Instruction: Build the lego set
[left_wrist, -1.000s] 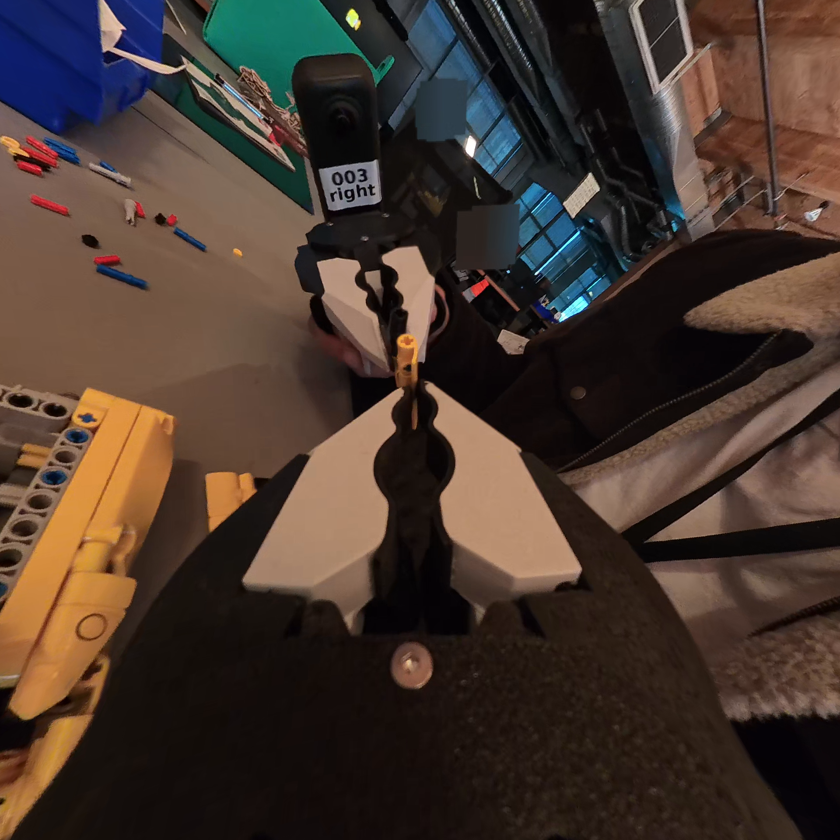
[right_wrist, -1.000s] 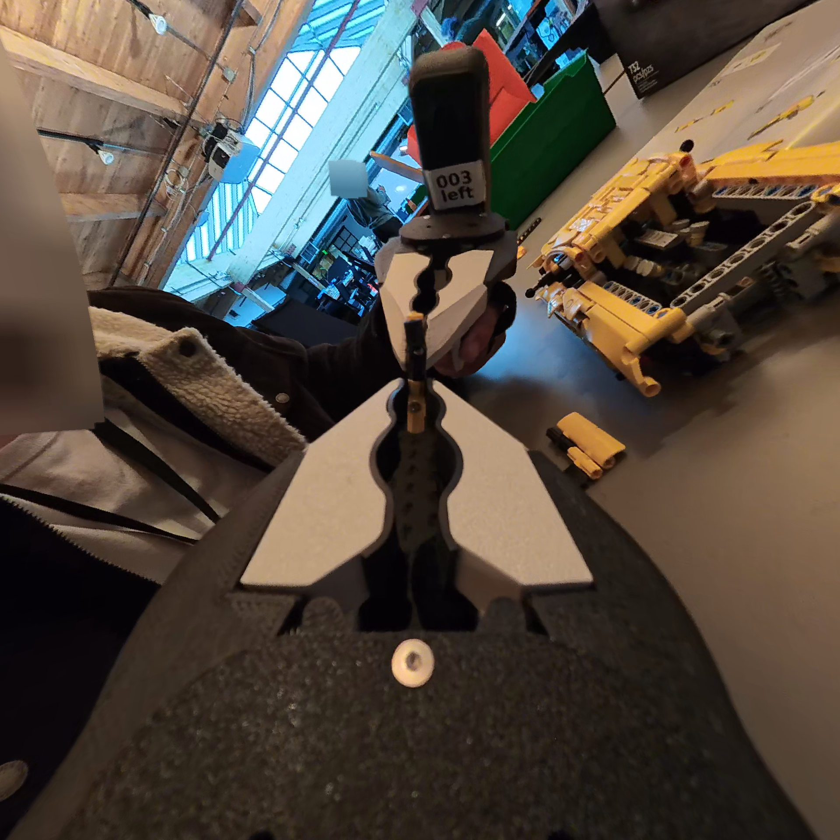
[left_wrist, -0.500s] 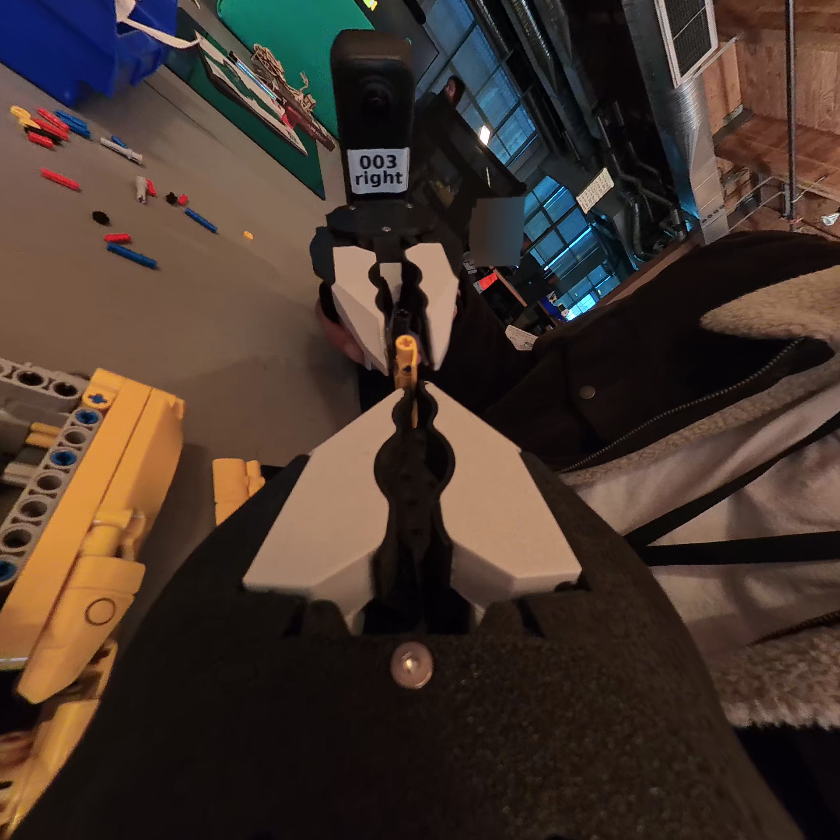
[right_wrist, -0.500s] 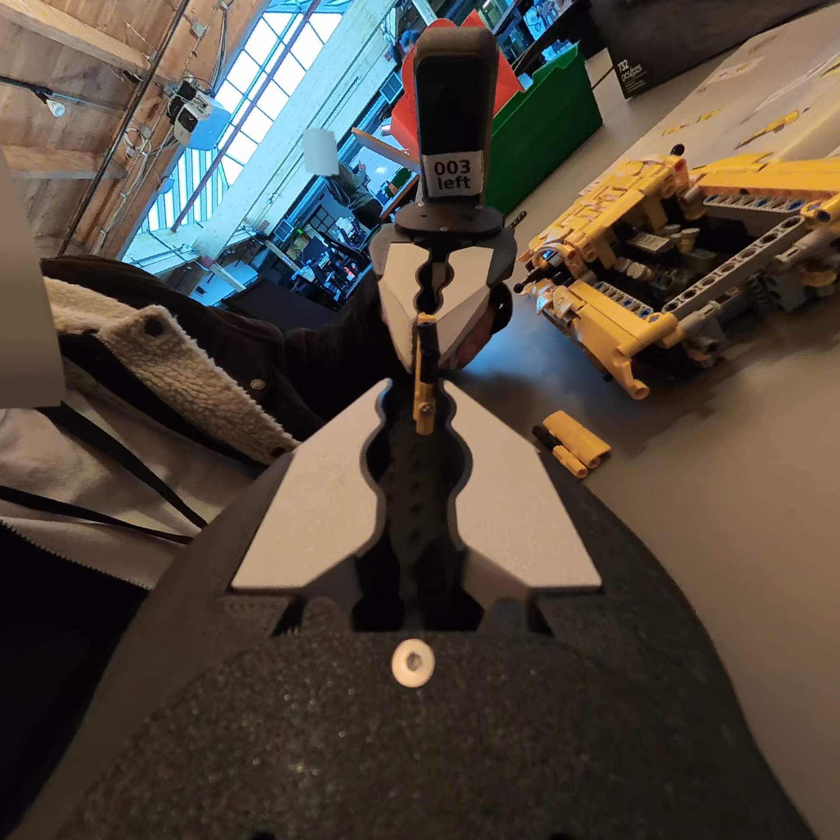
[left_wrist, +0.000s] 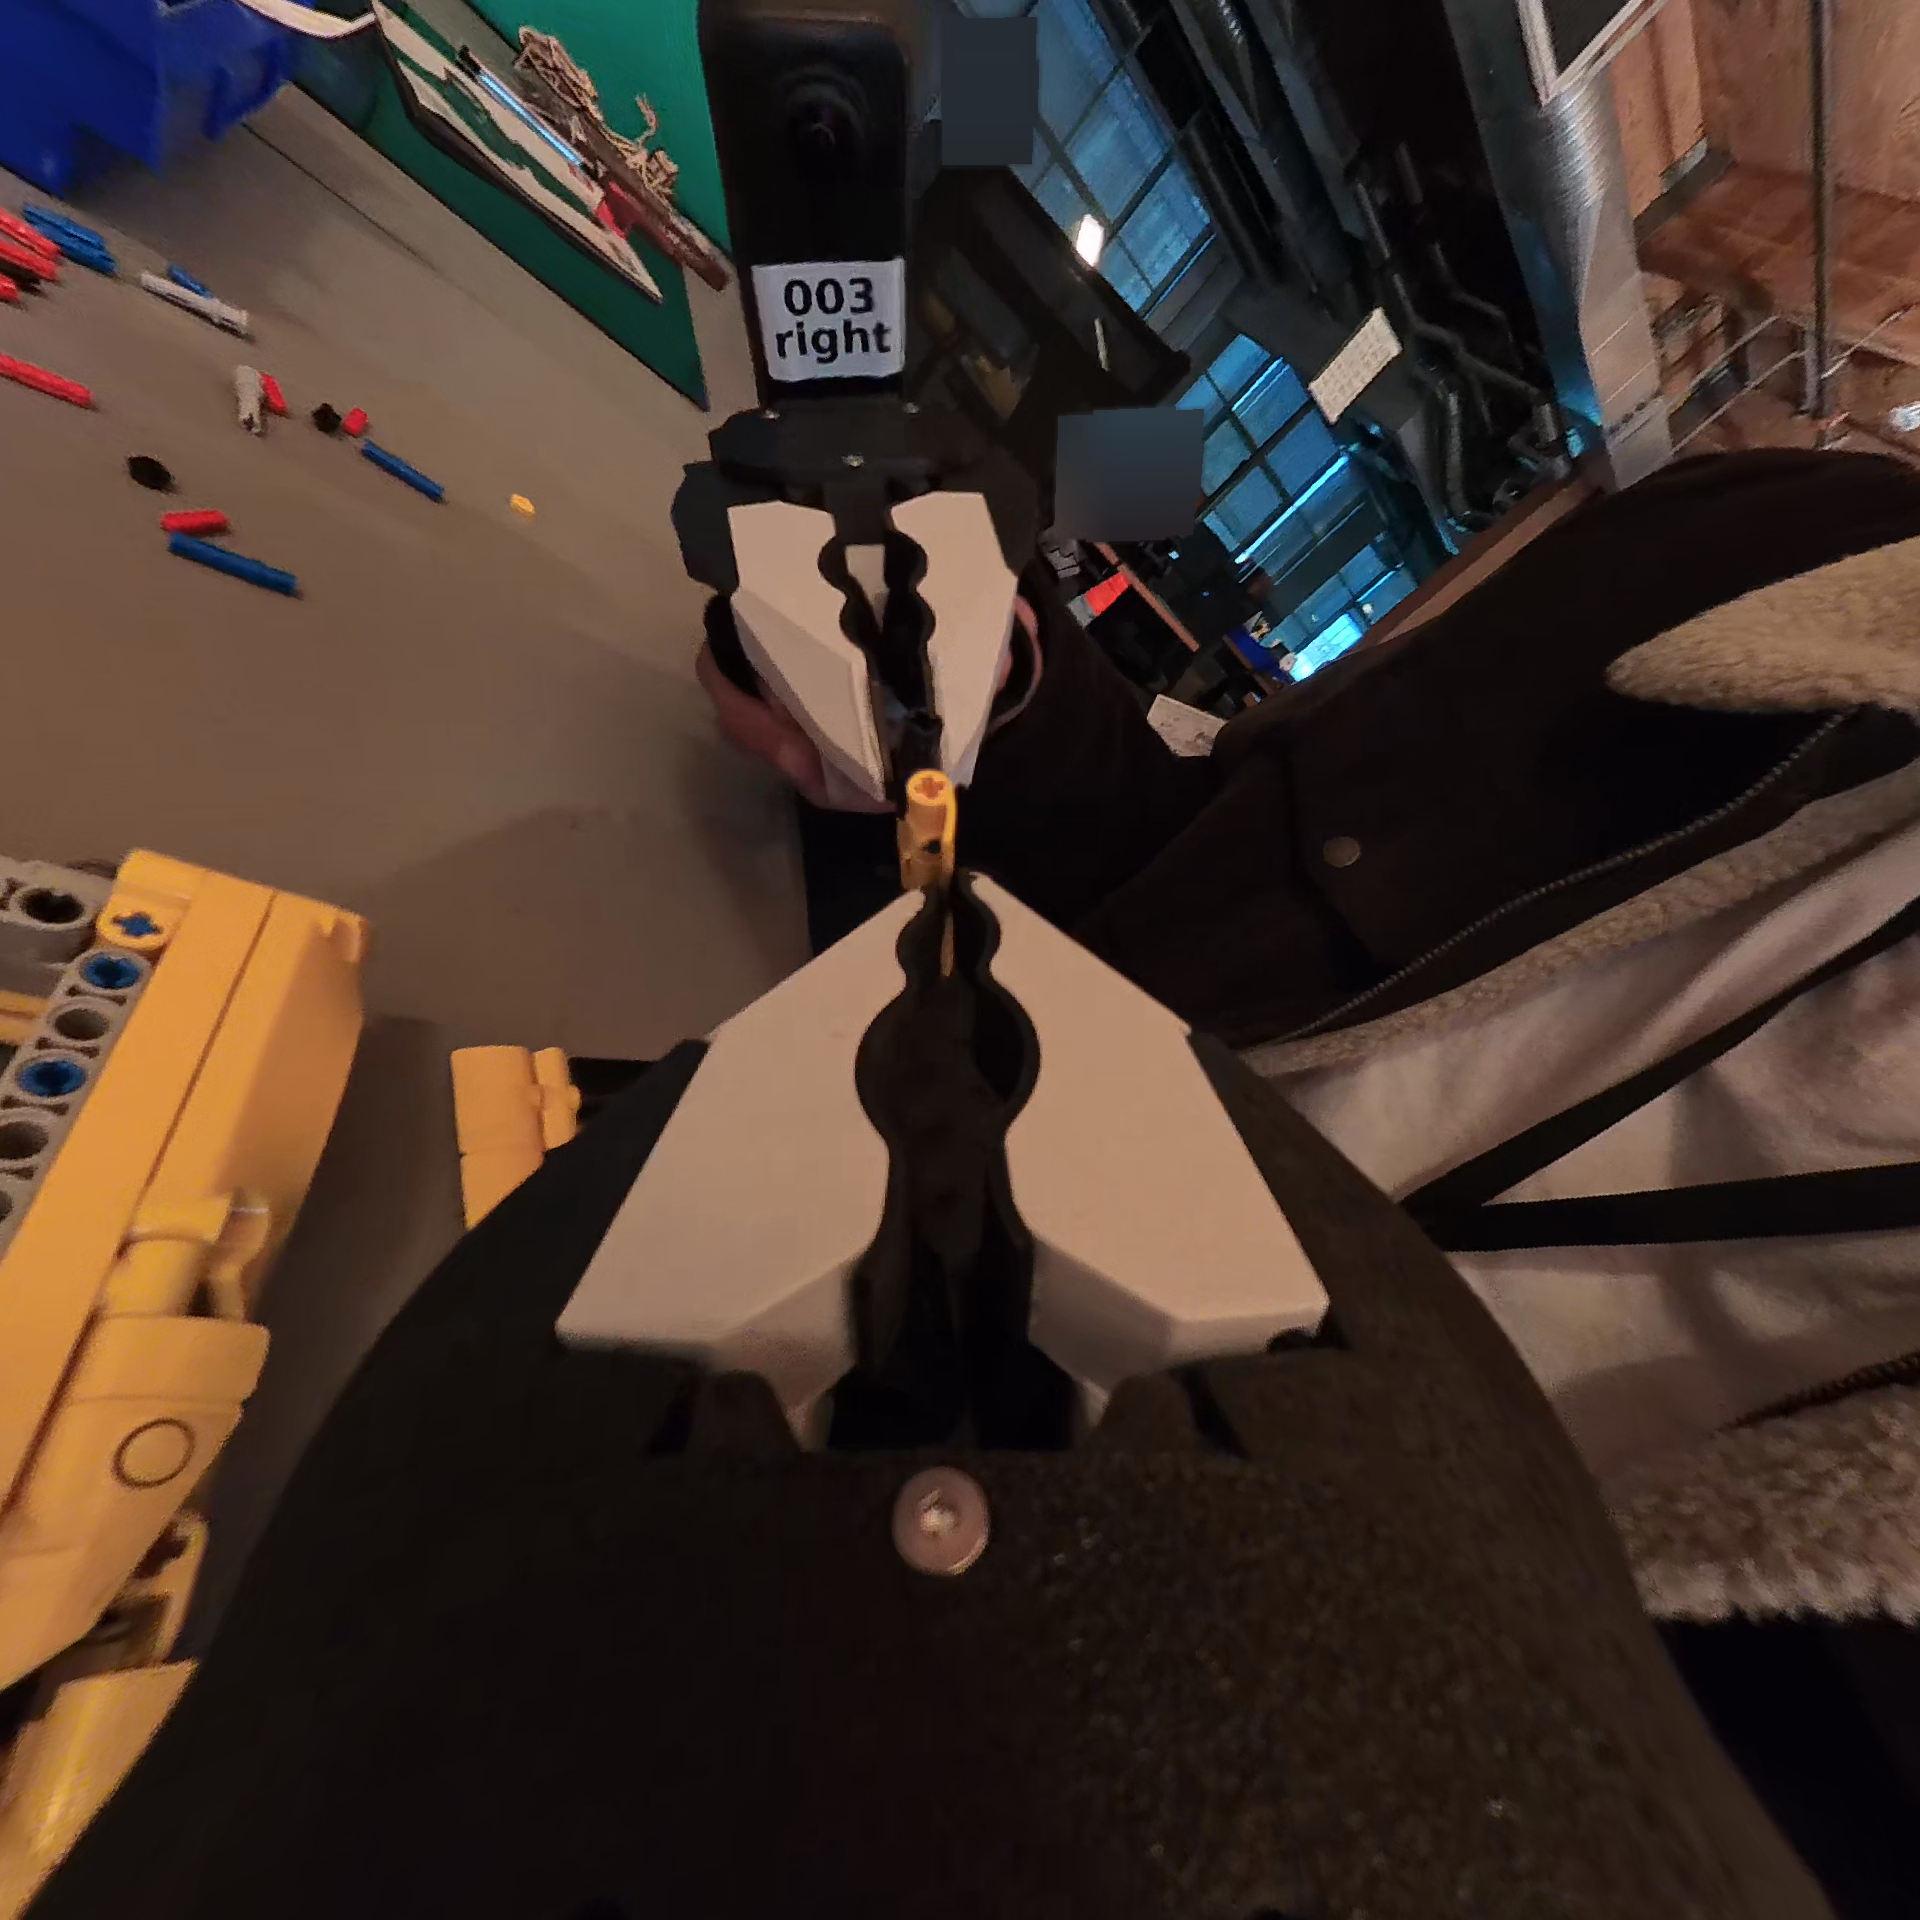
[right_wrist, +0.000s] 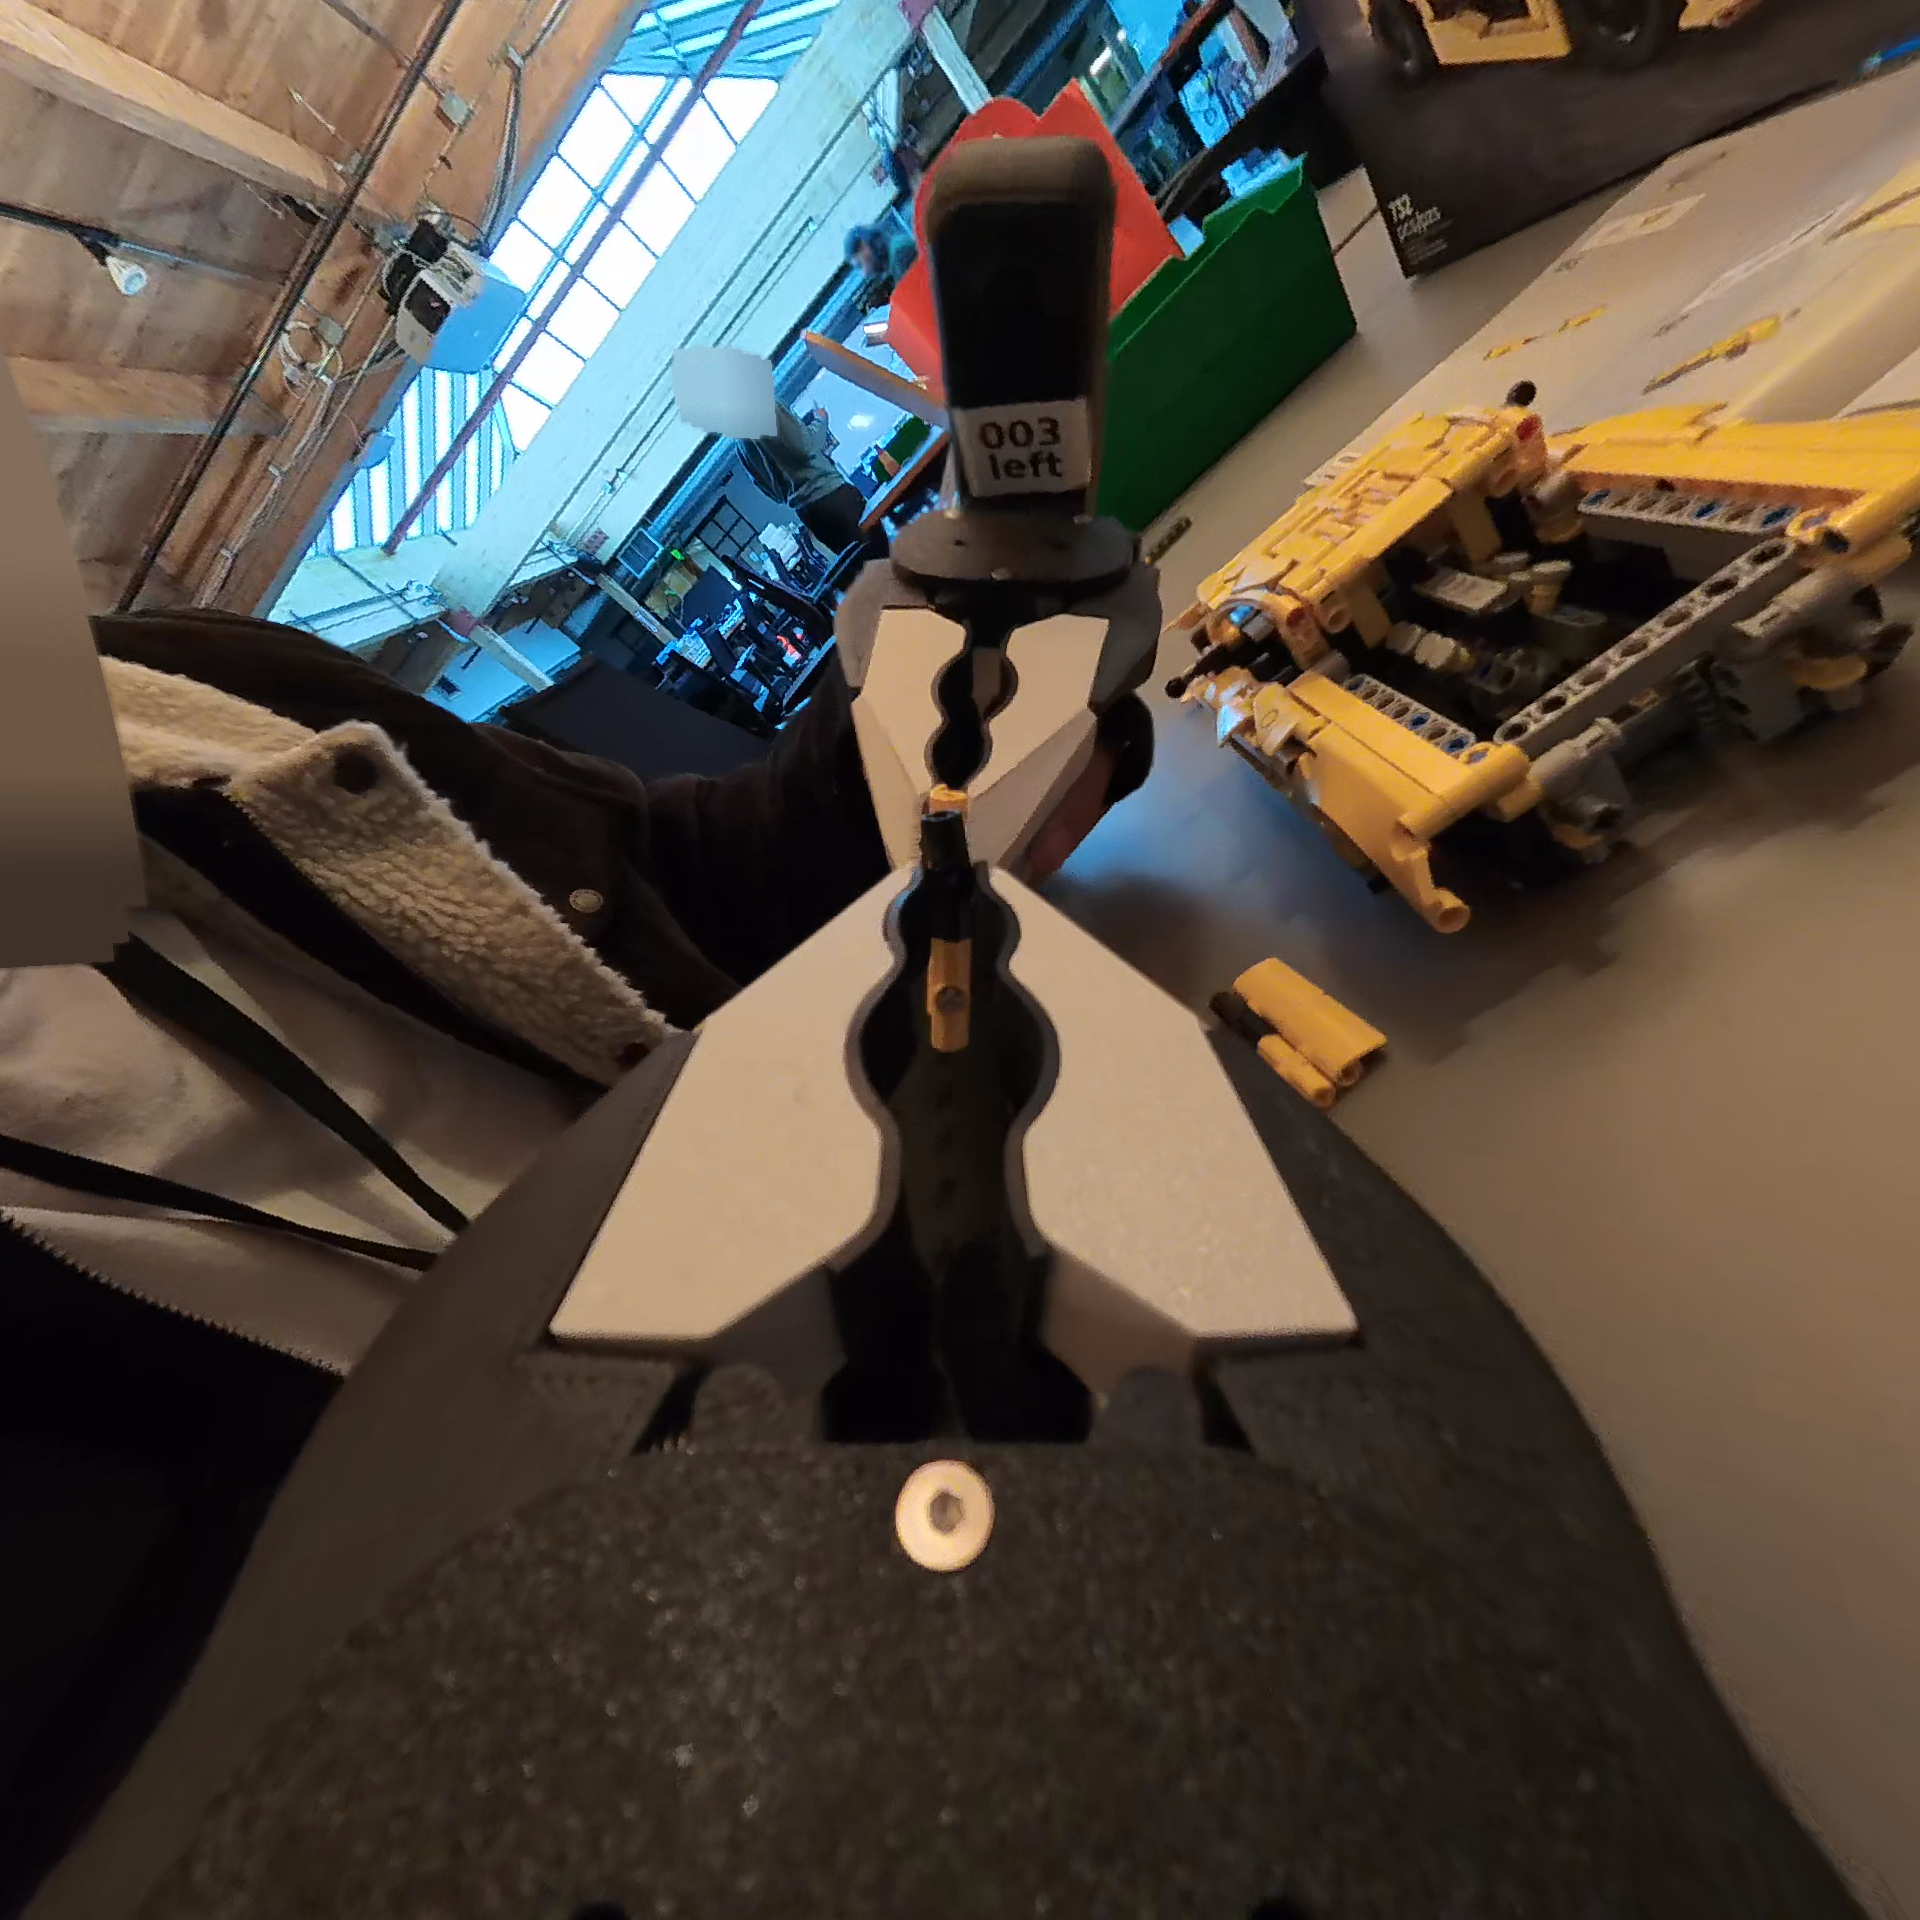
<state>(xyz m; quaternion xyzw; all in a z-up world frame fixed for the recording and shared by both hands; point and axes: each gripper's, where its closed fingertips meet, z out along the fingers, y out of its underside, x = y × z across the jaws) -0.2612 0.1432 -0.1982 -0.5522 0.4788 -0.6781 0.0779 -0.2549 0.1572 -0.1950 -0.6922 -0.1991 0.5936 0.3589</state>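
Grey table (left_wrist: 436, 727) (loose pieces (left_wrist: 234, 566) scattered) under timber ceiling (right_wrist: 156, 156).

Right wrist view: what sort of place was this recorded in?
Probably a workshop or warehouse-style makerspace. Bare timber walls and tall grid windows rise behind the person, storage bins such as the green bin sit at the edge of a grey table, and a half-built yellow lego model lies on it.
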